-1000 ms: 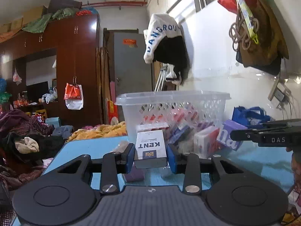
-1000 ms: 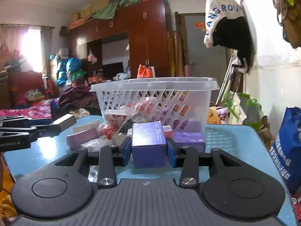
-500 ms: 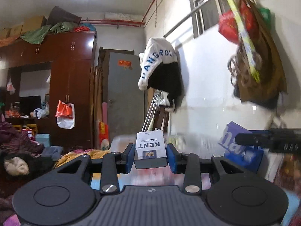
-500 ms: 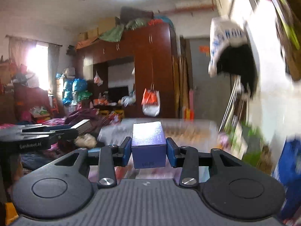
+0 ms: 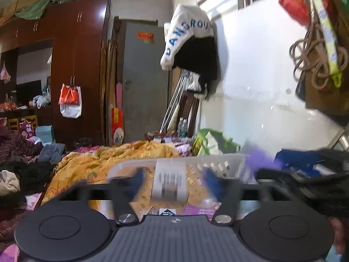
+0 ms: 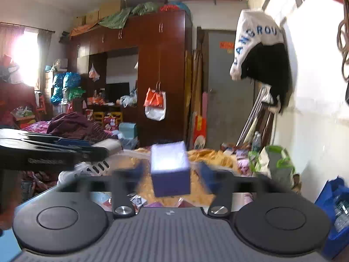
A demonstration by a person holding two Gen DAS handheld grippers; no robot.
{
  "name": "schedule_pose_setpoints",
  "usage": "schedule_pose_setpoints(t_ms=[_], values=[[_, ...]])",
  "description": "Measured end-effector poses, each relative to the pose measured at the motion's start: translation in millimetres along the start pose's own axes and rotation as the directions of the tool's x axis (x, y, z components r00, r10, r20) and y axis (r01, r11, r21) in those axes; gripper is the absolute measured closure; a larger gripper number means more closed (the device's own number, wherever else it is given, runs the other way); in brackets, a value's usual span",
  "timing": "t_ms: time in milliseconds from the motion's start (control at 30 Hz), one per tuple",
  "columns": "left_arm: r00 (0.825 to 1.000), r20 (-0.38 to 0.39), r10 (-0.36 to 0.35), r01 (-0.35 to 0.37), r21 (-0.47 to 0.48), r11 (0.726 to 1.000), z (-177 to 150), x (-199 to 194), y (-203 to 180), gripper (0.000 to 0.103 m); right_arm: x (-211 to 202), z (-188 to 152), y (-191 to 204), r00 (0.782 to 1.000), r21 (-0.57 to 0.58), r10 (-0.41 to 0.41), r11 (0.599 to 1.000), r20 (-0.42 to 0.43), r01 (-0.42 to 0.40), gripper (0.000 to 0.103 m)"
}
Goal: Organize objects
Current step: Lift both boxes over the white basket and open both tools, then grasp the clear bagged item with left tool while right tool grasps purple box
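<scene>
In the left wrist view my left gripper [image 5: 173, 180] is open above the white lattice basket [image 5: 220, 163]. The white KENT pack [image 5: 170, 180] is blurred between the spread fingers, apart from both pads. In the right wrist view my right gripper [image 6: 170, 171] is open too. The purple box [image 6: 170, 170] sits tilted between its fingers with a gap on each side, over the basket's contents [image 6: 135, 198]. The left gripper's side [image 6: 43, 152] shows at the left of that view.
A yellow quilt [image 5: 91, 163] lies behind the basket. A blue bag [image 6: 336, 205] stands at the right. A green bag [image 6: 277, 163] leans at the wall. The blue table edge [image 6: 8, 242] shows at lower left. A dark wardrobe [image 6: 161, 76] stands far back.
Both grippers rose over the basket, then tipped down. Both jaws opened, and the KENT pack and the purple box are loose between the fingers.
</scene>
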State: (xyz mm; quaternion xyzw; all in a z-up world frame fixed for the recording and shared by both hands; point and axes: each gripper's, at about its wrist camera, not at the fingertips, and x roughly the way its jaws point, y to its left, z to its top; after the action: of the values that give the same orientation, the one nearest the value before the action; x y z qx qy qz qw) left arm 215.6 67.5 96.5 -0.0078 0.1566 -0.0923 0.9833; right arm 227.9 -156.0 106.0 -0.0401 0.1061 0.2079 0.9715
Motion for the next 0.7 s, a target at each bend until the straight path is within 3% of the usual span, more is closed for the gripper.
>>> schedule_pose_setpoints(t_ms=[67, 200, 300, 367, 400, 467, 700], values=[[1.0, 0.005, 0.02, -0.02, -0.001, 1.0, -4.8, -2.1, 1.5, 0.022, -17.9, -4.9, -4.2, 0.999, 0.015, -0.017, 1.0, 0.035, 0.016, 0.004], [0.998, 0.052, -0.032, 0.033, -0.018, 0.999, -27.5, -46.4, 10.4, 0.019, -58.6, -26.3, -20.7, 0.998, 0.067, 0.008, 0.998, 0.055, -0.011, 0.0], [0.998, 0.045, -0.032, 0.032, -0.002, 0.999, -55.8, -73.0, 17.7, 0.012, -68.2, -57.1, -29.1, 1.0, 0.077, -0.004, 0.997, -0.013, 0.005, 0.0], [1.0, 0.011, -0.015, 0.015, -0.002, 1.0, -75.5, -79.1, 26.6, 0.012, -57.0, -77.1, -33.9, 0.993, 0.088, 0.013, 0.996, -0.121, -0.002, 0.0], [1.0, -0.015, -0.014, 0.014, -0.011, 1.0, -83.5, -78.6, 32.5, 0.012, -50.1, -83.8, -35.0, 0.987, 0.095, 0.017, 0.996, -0.159, -0.002, 0.003], [0.998, -0.058, -0.021, 0.019, -0.041, 0.999, -92.4, -74.0, 45.0, 0.012, -34.8, -94.3, -34.4, 0.974, 0.097, 0.024, 0.995, -0.226, -0.002, 0.026], [0.987, -0.162, 0.019, -0.038, -0.116, 0.993, -109.8, -50.9, 80.1, 0.012, -13.2, -104.5, -33.9, 0.948, 0.116, 0.068, 0.993, -0.31, -0.033, 0.032]])
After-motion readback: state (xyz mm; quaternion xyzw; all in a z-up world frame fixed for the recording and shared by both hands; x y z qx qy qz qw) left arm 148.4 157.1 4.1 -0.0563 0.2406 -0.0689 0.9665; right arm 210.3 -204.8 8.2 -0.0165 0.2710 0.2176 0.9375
